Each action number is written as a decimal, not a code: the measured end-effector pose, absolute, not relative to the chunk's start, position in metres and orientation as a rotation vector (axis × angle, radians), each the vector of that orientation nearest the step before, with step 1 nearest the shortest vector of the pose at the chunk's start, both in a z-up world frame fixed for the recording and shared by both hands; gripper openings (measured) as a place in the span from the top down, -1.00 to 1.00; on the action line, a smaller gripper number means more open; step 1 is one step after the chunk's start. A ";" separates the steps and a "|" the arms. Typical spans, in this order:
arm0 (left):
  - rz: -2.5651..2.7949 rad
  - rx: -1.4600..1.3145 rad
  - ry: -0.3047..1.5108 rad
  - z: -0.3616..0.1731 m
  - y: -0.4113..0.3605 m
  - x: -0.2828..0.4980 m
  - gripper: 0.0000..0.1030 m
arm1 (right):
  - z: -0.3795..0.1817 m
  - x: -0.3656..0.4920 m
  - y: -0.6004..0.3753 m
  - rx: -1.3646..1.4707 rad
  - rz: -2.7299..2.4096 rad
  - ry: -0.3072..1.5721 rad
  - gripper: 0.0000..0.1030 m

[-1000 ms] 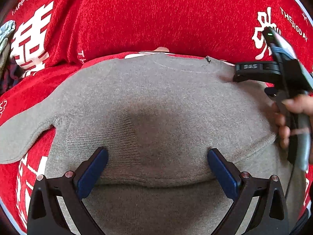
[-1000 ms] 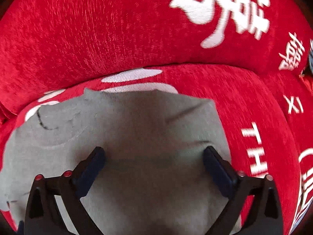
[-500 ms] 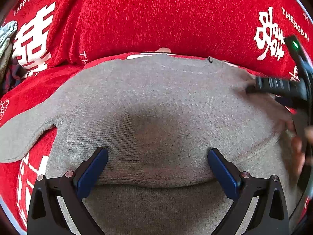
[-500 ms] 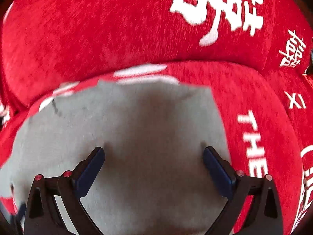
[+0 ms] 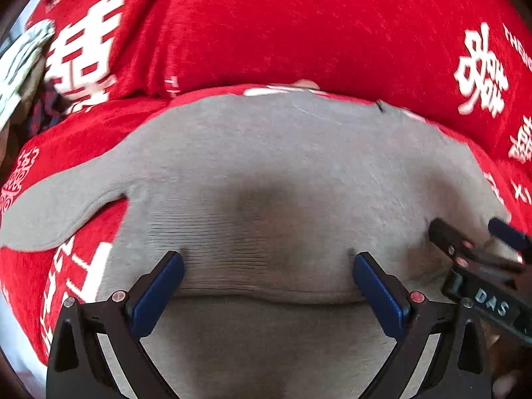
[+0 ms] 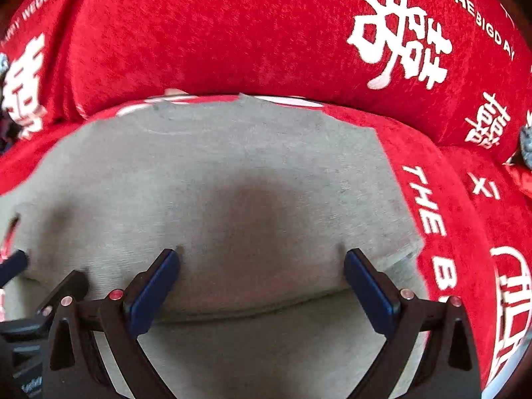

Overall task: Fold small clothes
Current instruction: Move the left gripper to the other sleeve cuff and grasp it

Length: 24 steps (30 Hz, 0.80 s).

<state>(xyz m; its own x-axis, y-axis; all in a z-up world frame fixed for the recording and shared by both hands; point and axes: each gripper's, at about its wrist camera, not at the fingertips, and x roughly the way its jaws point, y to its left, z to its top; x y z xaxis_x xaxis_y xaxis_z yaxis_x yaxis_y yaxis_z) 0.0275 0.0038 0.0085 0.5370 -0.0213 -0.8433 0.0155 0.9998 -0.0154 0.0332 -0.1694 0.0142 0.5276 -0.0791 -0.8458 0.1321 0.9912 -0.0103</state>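
A grey knit sweater lies flat on a red sofa seat, its lower part folded up so the ribbed hem lies across the body. One sleeve sticks out to the left. My left gripper is open, its blue pads pressing at the folded hem. My right gripper is open over the sweater's right part, near its right edge. The right gripper also shows in the left wrist view, low at the sweater's right side. The left gripper's finger shows at the left edge of the right wrist view.
The red sofa cover with white characters and lettering rises as a backrest behind the sweater. A heap of other clothes lies at the far left. A small grey thing sits at the right edge.
The right gripper has moved from the sweater's far right shoulder back down to the near right side, beside the left gripper. The left gripper stayed at the folded hem.
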 end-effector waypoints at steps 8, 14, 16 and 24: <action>0.033 -0.048 0.984 0.019 0.050 0.021 -0.99 | 0.015 0.037 -0.146 0.024 -0.145 1.015 -0.94; 0.296 -0.236 0.992 0.020 0.169 0.013 -0.99 | 0.012 0.033 -0.130 -0.023 -0.151 0.983 -0.94; 0.391 -0.313 1.000 0.014 0.212 0.008 -0.99 | 0.013 0.033 -0.130 -0.012 -0.157 0.982 -0.94; 0.743 -0.595 1.035 -0.023 0.348 -0.007 -0.99 | 0.013 0.032 -0.129 -0.025 -0.172 0.975 -0.94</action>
<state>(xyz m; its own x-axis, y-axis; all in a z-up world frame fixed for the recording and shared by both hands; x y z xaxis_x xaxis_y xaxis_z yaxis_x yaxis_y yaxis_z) -0.0068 0.3477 -0.0228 0.3138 0.2607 -0.9130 -0.7816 0.6169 -0.0925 0.0323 -0.1289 0.0131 0.5487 -0.1559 -0.8213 0.1339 0.9862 -0.0978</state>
